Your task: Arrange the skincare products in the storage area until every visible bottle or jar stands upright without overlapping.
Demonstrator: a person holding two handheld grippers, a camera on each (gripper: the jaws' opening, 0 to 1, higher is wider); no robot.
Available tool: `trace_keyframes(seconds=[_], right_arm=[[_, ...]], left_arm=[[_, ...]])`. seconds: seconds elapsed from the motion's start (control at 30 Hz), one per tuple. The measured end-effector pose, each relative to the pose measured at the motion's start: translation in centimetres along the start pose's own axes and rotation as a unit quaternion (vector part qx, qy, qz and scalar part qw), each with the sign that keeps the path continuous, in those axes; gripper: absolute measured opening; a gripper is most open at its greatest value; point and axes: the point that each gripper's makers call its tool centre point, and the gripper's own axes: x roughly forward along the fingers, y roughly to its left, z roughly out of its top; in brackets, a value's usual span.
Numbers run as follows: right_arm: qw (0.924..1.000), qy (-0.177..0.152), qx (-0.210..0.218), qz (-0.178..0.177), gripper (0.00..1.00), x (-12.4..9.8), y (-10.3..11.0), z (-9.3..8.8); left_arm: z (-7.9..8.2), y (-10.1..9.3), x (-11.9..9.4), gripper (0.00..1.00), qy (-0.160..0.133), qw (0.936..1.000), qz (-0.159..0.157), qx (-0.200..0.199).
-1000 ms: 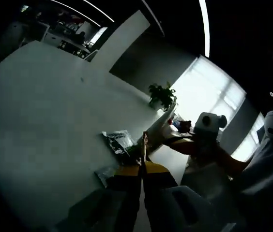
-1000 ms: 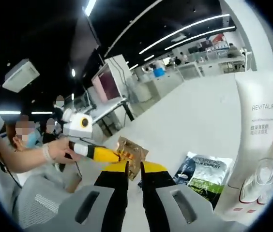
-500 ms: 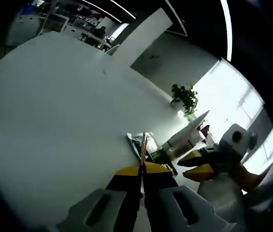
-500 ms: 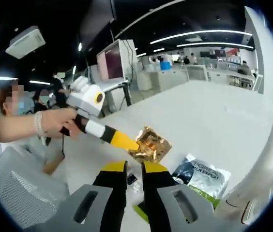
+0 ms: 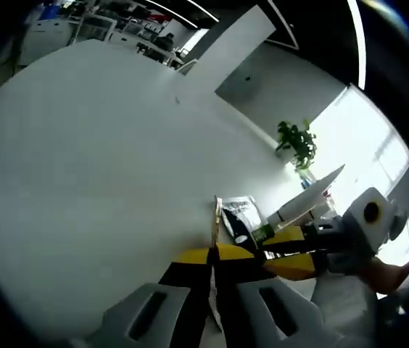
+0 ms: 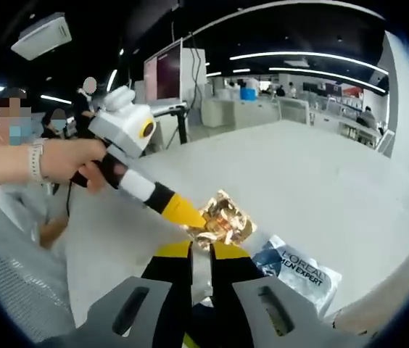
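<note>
The left gripper point(image 6: 193, 217) is pinching a crumpled gold sachet point(image 6: 222, 220) above the white table point(image 6: 313, 174), jaws closed on its edge. The right gripper point(image 6: 201, 255) is clamping a thin silvery packet point(image 6: 201, 275) between nearly closed jaws. A white-and-green L'Oreal pouch point(image 6: 297, 270) is lying flat just beside them. A white tube point(image 5: 310, 200) is leaning near the pouch.

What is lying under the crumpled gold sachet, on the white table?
The gold sachet, pinched by the left hand-held gripper, hangs above bare white table. Beside it lies a L'Oreal sachet, not under it. The right hand-held gripper hides the table directly below.
</note>
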Motion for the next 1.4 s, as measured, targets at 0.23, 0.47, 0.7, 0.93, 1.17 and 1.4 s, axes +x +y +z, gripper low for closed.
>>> trace_keyframes(seconds=[0.23, 0.47, 0.7, 0.93, 1.17, 1.4], right_arm=[[0.9995, 0.008, -0.026, -0.014, 0.09, 1.1, -0.8, -0.3], [0.999, 0.023, -0.031, -0.021, 0.09, 2.4, -1.2, -1.2], [0.9984, 0.028, -0.034, -0.036, 0.09, 2.9, -1.9, -1.5], [0.9971, 0.036, -0.048, -0.046, 0.1, 3.6, -2.4, -1.8], [0.9968, 0.042, -0.054, -0.042, 0.1, 4.1, -2.3, -1.9], [0.9974, 0.045, -0.045, -0.032, 0.06, 4.1, -1.9, -2.4]], left_arm=[[-0.4, 0.2, 0.9, 0.0, 0.019, 0.9997, 0.012, 0.007], [-1.2, 0.4, 1.3, 0.0, 0.051, 0.9963, 0.036, 0.059], [-1.5, 0.0, 1.4, 0.0, 0.063, 0.9943, 0.043, 0.075], [-1.5, -0.4, 1.9, 0.0, 0.069, 0.9924, 0.046, 0.091], [-1.7, -0.9, 1.7, 0.0, 0.073, 0.9901, 0.055, 0.107], [-1.5, -0.6, 1.8, 0.0, 0.084, 0.984, 0.064, 0.143]])
